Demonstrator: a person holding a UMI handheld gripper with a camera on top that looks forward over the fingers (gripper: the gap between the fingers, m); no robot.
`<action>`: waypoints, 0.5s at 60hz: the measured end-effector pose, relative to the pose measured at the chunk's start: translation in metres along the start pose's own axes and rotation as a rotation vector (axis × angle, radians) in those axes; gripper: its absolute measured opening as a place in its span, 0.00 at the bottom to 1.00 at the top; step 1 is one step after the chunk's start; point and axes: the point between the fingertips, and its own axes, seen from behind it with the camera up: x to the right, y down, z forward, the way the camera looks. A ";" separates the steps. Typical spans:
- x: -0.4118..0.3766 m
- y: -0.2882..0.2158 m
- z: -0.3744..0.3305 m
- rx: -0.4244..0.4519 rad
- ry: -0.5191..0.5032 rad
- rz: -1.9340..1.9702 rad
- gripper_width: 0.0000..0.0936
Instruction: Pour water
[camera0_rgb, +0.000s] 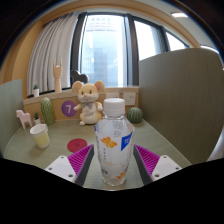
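Claw (113, 160) gripping clear plastic bottle (114, 140), white cap, smooth table (25, 150)

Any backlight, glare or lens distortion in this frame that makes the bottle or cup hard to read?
Gripper view: the window is bright and washed out, backlighting the scene; fisheye bends the window frames and table edge; the water bottle between the pink pads of the gripper reads clearly, label legible as a pattern only; the cup is small but distinct.

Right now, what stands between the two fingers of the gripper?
In the gripper view, a clear water bottle with a white cap stands upright between the fingers of the gripper; whether the pads press it is unclear.
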 end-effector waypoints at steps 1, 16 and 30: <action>0.000 -0.001 0.003 0.008 -0.002 0.005 0.85; 0.000 -0.015 0.022 0.157 -0.014 0.005 0.53; -0.011 -0.016 0.019 0.188 -0.030 -0.085 0.38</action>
